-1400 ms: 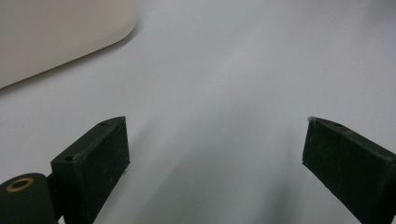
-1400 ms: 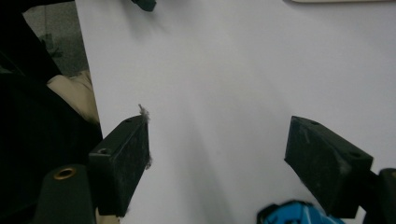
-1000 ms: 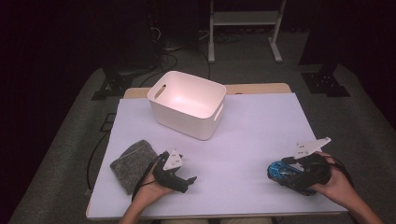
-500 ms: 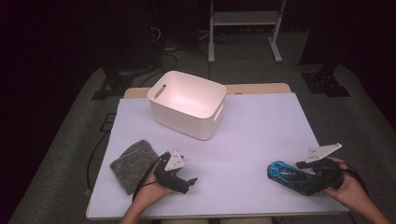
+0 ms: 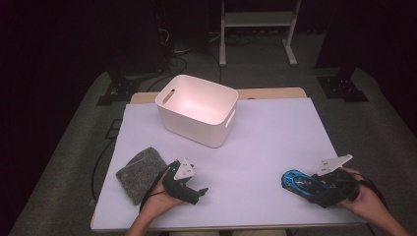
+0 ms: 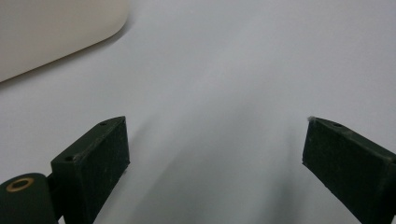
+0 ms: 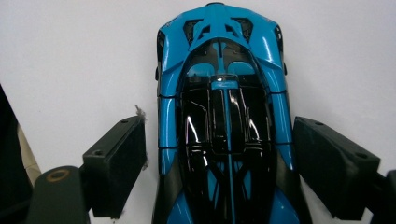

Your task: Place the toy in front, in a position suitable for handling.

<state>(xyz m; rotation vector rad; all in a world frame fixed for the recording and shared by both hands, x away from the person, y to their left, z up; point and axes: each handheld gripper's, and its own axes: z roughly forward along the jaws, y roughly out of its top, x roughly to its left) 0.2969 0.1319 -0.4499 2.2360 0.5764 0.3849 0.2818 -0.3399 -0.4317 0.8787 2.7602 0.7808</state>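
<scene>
A blue and black toy car (image 5: pixel 300 183) (image 7: pixel 224 116) lies on the white table at the front right. My right gripper (image 5: pixel 322 191) (image 7: pixel 219 163) is open, with one jaw on each side of the car's body and a small gap to each side. Over bare table at the front left, my left gripper (image 5: pixel 196 191) (image 6: pixel 215 158) is open and holds nothing. A white bin (image 5: pixel 197 109) with handle slots stands at the back middle; its corner (image 6: pixel 51 32) appears in the left gripper view. A grey cloth (image 5: pixel 140 173) lies just left of my left hand.
The white table top (image 5: pixel 275 132) has bare room between the two grippers and right of the bin. Dark floor, cables and a metal stand (image 5: pixel 255 29) lie beyond the table's far edge.
My right gripper has slid back toward the front right edge, and the blue car now shows more in front of it. The left gripper has stayed put.
</scene>
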